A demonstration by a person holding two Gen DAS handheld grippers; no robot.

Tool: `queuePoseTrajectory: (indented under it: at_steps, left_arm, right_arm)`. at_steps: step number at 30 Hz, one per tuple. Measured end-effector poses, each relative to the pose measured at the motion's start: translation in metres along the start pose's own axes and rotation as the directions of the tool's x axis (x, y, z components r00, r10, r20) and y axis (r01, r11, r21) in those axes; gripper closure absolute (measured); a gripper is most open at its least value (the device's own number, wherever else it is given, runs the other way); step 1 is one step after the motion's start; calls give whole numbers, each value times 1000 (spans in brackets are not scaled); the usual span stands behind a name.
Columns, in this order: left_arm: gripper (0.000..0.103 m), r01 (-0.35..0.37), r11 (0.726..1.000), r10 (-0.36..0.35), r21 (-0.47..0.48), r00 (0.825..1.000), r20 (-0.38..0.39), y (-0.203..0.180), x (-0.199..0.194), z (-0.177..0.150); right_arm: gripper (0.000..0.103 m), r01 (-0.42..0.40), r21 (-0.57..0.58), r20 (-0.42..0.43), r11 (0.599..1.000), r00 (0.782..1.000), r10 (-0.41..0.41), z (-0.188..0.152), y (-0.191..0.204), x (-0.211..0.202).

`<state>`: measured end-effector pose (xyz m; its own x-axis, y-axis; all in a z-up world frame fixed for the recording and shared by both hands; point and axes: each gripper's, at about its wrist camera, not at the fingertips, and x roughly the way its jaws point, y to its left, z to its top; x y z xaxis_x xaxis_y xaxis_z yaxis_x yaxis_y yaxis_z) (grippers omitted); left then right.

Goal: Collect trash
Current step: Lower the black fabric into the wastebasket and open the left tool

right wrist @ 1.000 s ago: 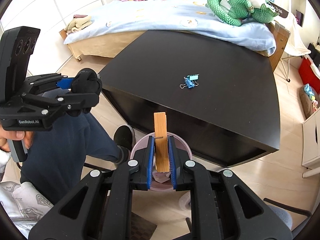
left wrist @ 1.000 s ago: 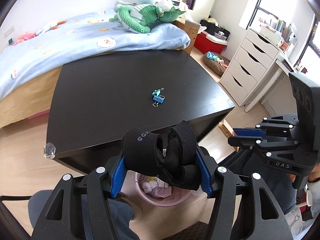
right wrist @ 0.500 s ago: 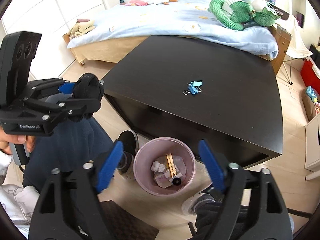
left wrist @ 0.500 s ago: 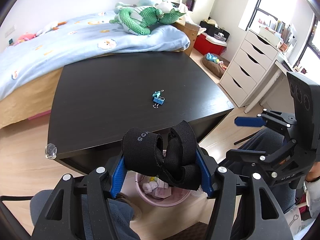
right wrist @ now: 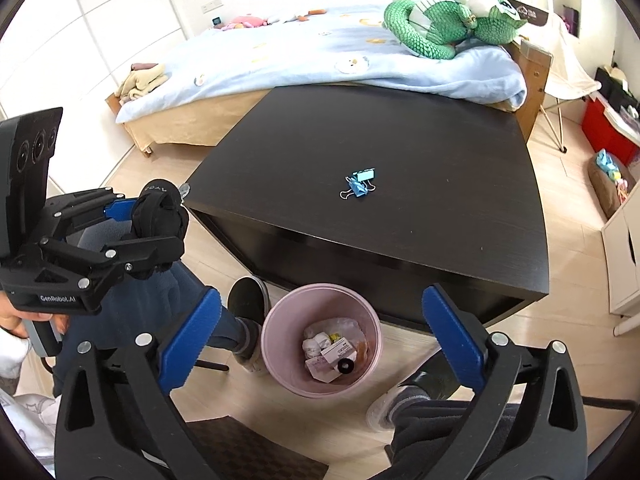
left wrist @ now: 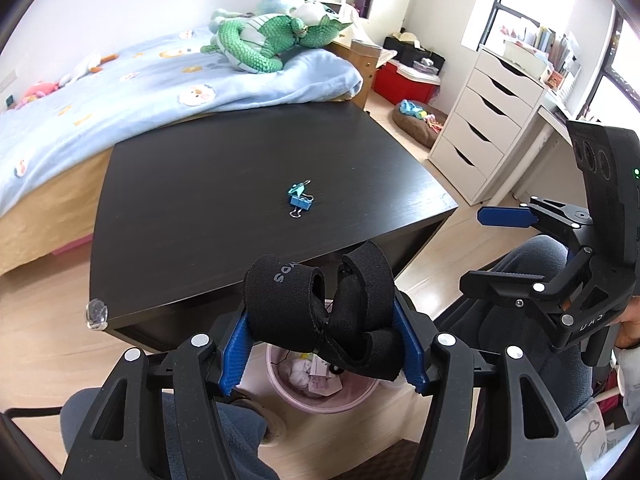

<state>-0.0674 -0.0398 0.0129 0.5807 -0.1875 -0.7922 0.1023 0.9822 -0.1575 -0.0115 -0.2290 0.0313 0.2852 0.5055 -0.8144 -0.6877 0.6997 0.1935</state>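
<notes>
A person is sitting beside a low black tabletop [right wrist: 420, 216], holding a gripper in each hand above a pink wastebasket [right wrist: 276, 344] that is standing on the floor just in front of the tabletop's near edge. The right gripper [right wrist: 320, 344] is hovering directly over the wastebasket with its jaws opening wide and nothing between them. Inside the wastebasket, crumpled tissue, small paper scraps and a dark round item are lying at the bottom. The left gripper [left wrist: 324, 330] is also hanging over the wastebasket, its jaws clamped on a bundled black fabric strap [left wrist: 320, 312], possibly a sock or wrist wrap; the fisheye view is making that hard to settle.

The step in hand appears to be dropping collected trash into the wastebasket. The next move likely calls for the left jaws to spread while centred over the rim, letting the bundle fall in. A pair of blue binder clips [right wrist: 359, 186] is lying mid-tabletop, well beyond the wastebasket, possibly the remaining pickup.
</notes>
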Motion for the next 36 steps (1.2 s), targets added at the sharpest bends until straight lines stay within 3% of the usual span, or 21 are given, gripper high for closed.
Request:
queuePoseTrajectory:
  at_steps: [14, 26, 28, 34, 36]
  left_arm:
    - [42, 15, 999, -14, 52, 1000, -15, -15, 5, 2]
    - [42, 34, 996, -31, 87, 999, -39, -27, 12, 4]
    - [40, 41, 995, -37, 88, 998, -43, -28, 14, 4]
    - [18, 51, 996, -47, 72, 997, -54, -26, 23, 4]
    - [15, 43, 997, -40, 62, 998, -51, -25, 24, 4]
  right_arm:
    - [3, 96, 44, 31, 994, 995, -97, 1, -14, -17]
    - [3, 109, 82, 28, 991, 993, -112, -6, -27, -18]
    - [3, 110, 88, 27, 990, 993, -112, -7, -28, -18]
    - [3, 113, 98, 26, 989, 993, -116, -7, -31, -19]
    - [3, 113, 100, 26, 989, 993, -116, -8, -32, -19]
